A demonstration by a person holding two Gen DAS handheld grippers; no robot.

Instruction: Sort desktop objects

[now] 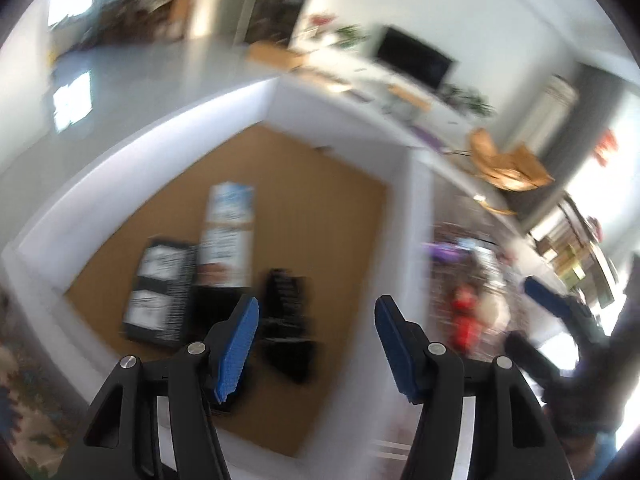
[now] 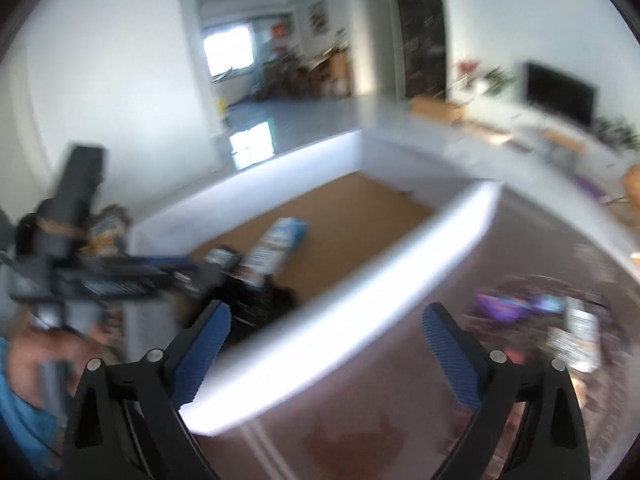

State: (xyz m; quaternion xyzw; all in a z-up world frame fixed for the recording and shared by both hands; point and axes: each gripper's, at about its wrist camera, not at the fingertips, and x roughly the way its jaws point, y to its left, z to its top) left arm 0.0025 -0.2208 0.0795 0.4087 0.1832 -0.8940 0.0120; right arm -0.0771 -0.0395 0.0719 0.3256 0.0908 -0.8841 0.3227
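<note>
My left gripper (image 1: 316, 304) hangs open and empty over a white-walled box (image 1: 132, 160) with a brown floor. In the box lie a black carton with white labels (image 1: 160, 292), a white and blue carton (image 1: 228, 236) and a black object (image 1: 288, 320), all blurred. My right gripper (image 2: 326, 308) is wide open with nothing between its fingers, above the box's near wall (image 2: 360, 304) and the brown table (image 2: 360, 432). Loose items on the table are a purple packet (image 2: 504, 306), a white packet (image 2: 580, 336) and a red thing (image 1: 464, 312).
A patterned cloth (image 1: 24, 408) lies left of the box. The right gripper (image 1: 532, 324) shows at the right edge of the left wrist view; a hand in a blue sleeve (image 2: 24, 364) holds the left one. Behind are a TV (image 2: 560, 92) and white shelves.
</note>
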